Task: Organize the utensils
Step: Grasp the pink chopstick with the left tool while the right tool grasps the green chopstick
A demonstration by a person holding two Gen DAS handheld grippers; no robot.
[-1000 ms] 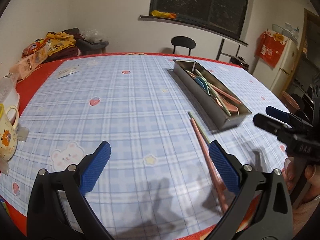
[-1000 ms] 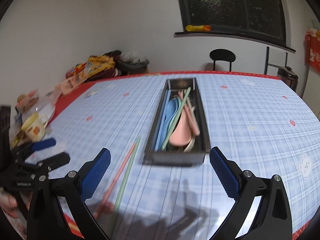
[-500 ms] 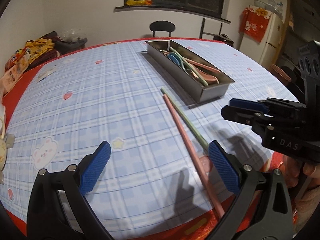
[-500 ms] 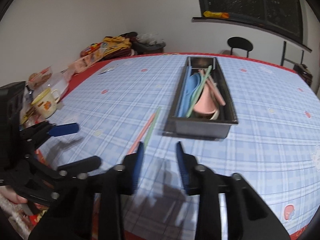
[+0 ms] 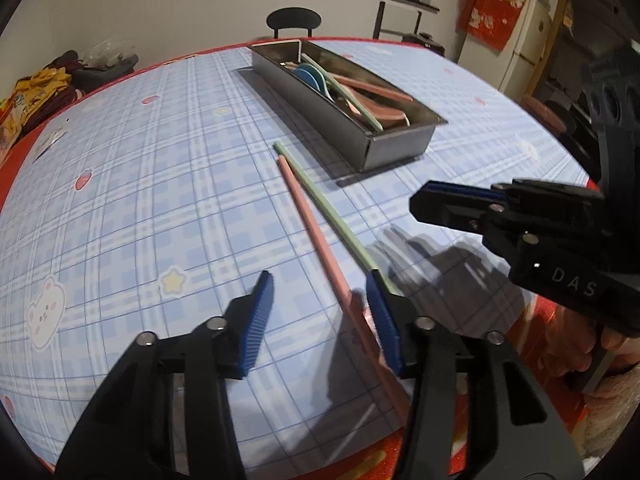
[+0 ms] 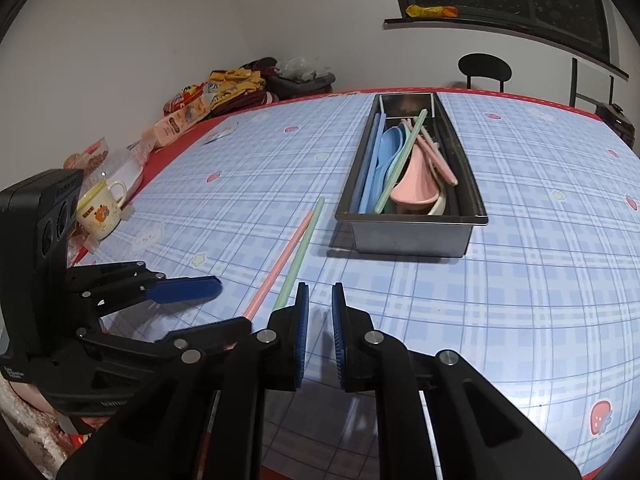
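A: Since the earlier frames, both tools have come lower toward the table edge and both sets of jaws have just been closing. Item one, left gripper [image 5: 320, 312]: jaws half-narrowed, still apart, the pink chopstick [image 5: 316, 240] running between them. Whether the right-hand pad [image 5: 384, 328] touches the stick I cannot tell; the other pad stands clear of it, so nothing is pinched.

B: Item two, right gripper [image 6: 320, 336]?

A: Blue pads nearly pressed together, a thin slit left, nothing in it. It hangs over the checked tablecloth [image 6: 500, 304], just right of the near end of the green chopstick [image 6: 300, 256].

B: Loose utensils?

A: Two. Pink and green chopsticks lie side by side on the cloth, nearly parallel, green nearer the tray. Their far tips stop just short of the tray's near corner.

B: Tray entry?

A: Steel utensil tray [image 6: 412, 236], long and narrow, lying lengthwise away from the person. Contents: a blue spoon [image 6: 390, 144], a pink spoon [image 6: 416, 184], blue, green and pink chopsticks, tangled together.

B: Sundries?

A: A printed mug [image 6: 100, 212] and snack packets [image 6: 188, 112] on the far left edge; a black chair [image 6: 484, 68] beyond the table.
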